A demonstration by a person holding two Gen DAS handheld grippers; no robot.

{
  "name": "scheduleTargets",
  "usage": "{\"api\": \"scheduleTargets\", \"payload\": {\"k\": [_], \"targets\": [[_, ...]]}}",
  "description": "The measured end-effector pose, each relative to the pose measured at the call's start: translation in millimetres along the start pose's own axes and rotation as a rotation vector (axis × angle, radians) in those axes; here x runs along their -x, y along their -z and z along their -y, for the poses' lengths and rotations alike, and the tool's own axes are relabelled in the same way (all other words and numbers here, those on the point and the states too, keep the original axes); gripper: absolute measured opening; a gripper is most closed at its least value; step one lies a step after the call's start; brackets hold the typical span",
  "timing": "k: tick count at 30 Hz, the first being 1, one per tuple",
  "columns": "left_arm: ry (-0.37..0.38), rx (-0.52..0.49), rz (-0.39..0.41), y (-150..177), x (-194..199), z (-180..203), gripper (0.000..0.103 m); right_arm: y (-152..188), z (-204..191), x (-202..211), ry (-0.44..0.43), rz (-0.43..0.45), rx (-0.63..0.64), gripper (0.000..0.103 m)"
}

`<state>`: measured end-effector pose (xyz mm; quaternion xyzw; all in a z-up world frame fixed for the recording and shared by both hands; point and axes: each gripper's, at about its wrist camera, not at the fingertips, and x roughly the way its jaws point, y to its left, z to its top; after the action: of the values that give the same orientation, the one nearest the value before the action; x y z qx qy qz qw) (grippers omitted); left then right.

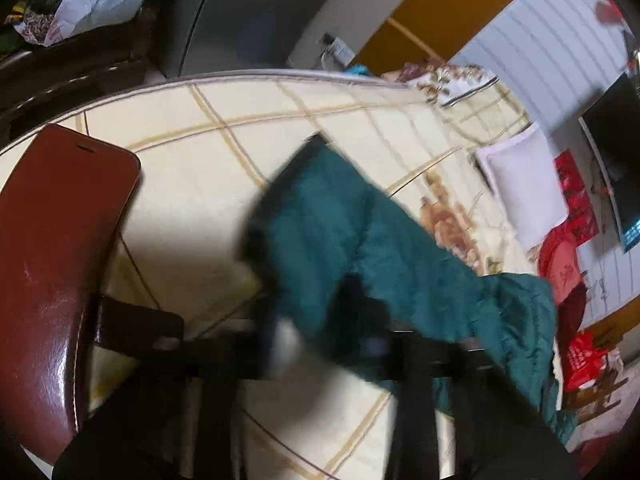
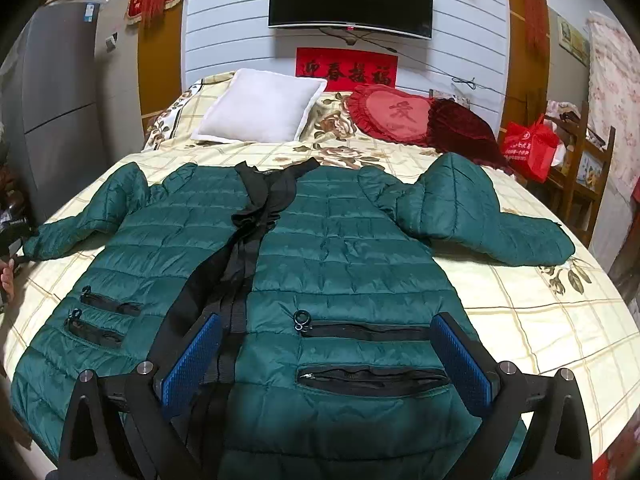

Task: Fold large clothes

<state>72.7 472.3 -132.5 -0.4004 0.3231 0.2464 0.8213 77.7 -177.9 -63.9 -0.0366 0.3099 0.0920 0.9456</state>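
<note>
A dark green quilted jacket (image 2: 340,248) with black zip pockets lies face up, spread on the bed. My right gripper (image 2: 328,360) hovers open over its hem, the blue pads (image 2: 192,356) wide apart on either side of the right-hand pockets. In the blurred left wrist view the jacket's sleeve (image 1: 340,220), with its black cuff (image 1: 308,152), runs over my left gripper (image 1: 320,344), whose dark fingers stand close together on the sleeve's lower edge. From the right wrist view, that gripper (image 2: 12,232) shows at the far left beside the sleeve's cuff (image 2: 32,248).
The bed (image 2: 540,320) has a cream checked sheet. At its head lie a white pillow (image 2: 260,108), a red heart cushion (image 2: 392,116) and a dark red cushion (image 2: 460,132). A red bag (image 2: 532,148) sits on a wooden chair; a brown leather chair (image 1: 60,240) stands close on the left.
</note>
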Motion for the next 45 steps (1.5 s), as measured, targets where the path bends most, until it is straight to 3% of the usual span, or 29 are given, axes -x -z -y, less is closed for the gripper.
{"api": "scheduleTargets", "payload": {"k": [3, 7, 13, 22, 30, 35, 38, 42, 45], "targets": [[-0.009, -0.033, 0.065, -1, 13, 2, 0.009, 0, -2, -1, 0.004, -0.002, 0.007, 0.103], [-0.002, -0.095, 0.157, 0, 38, 16, 0.007, 0, -3, -1, 0.007, 0.001, 0.009, 0.103], [0.147, -0.213, 0.212, 9, 80, 61, 0.007, 0, 7, 2, 0.038, -0.003, -0.017, 0.103], [0.296, -0.402, 0.234, 54, 118, 163, 0.006, 3, 47, 2, 0.076, -0.047, -0.136, 0.103], [0.428, -0.539, 0.167, 117, 116, 257, 0.006, 6, 61, 8, 0.084, -0.04, -0.147, 0.103], [0.513, -0.634, 0.068, 184, 95, 313, 0.006, 10, 74, 6, 0.085, -0.052, -0.189, 0.103], [0.538, -0.681, 0.003, 222, 74, 330, 0.006, 10, 81, 1, 0.078, -0.059, -0.232, 0.103], [0.552, -0.71, -0.064, 259, 52, 342, 0.006, -8, 76, -13, 0.074, -0.044, -0.201, 0.103], [0.566, -0.741, -0.099, 280, 43, 351, 0.006, -34, 68, -28, 0.003, -0.009, -0.18, 0.103]]}}
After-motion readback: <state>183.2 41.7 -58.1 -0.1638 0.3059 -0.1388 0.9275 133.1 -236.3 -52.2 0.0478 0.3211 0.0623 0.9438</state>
